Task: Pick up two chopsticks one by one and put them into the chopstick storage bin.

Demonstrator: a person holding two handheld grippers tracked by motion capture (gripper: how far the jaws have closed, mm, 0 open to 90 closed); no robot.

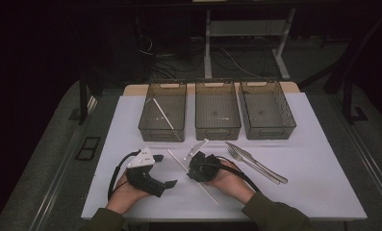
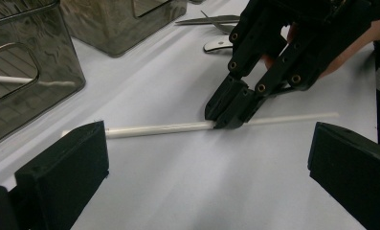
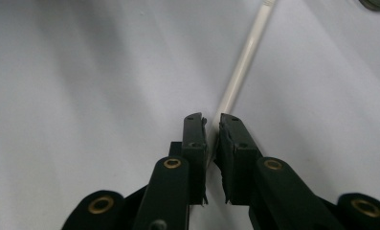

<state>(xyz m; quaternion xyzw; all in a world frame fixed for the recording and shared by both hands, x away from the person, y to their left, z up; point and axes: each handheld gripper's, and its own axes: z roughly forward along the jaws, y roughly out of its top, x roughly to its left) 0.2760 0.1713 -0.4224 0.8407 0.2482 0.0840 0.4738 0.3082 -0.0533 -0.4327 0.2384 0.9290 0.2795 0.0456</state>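
Observation:
A thin white stick (image 1: 178,160) lies slantwise on the white table (image 1: 313,187), between my two hands. My right gripper (image 1: 192,169) points down at it. Seen from the left gripper view, that right gripper (image 2: 227,120) pinches the stick (image 2: 154,128) near its middle. In the right gripper view the black jaws (image 3: 212,122) stand almost together with the stick (image 3: 242,62) running out from between them. My left gripper (image 1: 167,185) rests on the table to the left. Its jaws (image 2: 206,139) stand wide apart with nothing held.
Three smoky clear bins (image 1: 162,129) (image 1: 217,129) (image 1: 270,130) line the table's far side. The left one holds another white stick (image 1: 162,113). A metal knife and fork (image 1: 256,163) lie to the right of my right hand, and a white plastic utensil (image 1: 198,146) lies before the bins.

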